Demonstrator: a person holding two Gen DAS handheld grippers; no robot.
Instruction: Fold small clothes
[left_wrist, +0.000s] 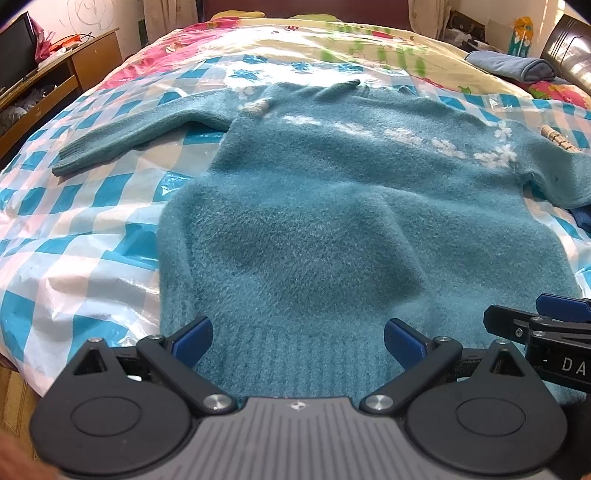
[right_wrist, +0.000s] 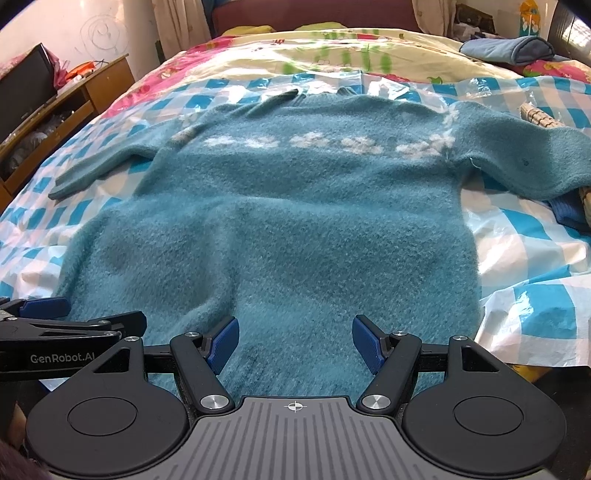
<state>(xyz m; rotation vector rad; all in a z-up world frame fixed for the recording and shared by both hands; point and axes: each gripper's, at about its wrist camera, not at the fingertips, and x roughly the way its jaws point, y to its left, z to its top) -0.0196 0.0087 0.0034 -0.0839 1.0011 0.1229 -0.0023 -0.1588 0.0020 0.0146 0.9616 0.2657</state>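
Note:
A teal knit sweater (left_wrist: 314, 206) with white flower motifs lies flat on the bed, hem nearest me, both sleeves spread out; it also shows in the right wrist view (right_wrist: 295, 206). My left gripper (left_wrist: 298, 341) is open, its blue pads over the ribbed hem near the hem's left part. My right gripper (right_wrist: 295, 341) is open over the hem further right. The right gripper shows at the right edge of the left wrist view (left_wrist: 546, 325); the left gripper shows at the left edge of the right wrist view (right_wrist: 55, 321).
A blue-and-white checked plastic sheet (left_wrist: 74, 221) covers the bed under the sweater. A folded blue cloth (right_wrist: 509, 51) lies at the far right. A wooden desk (left_wrist: 55, 74) stands left of the bed. A woven object (right_wrist: 539, 116) sits by the right sleeve.

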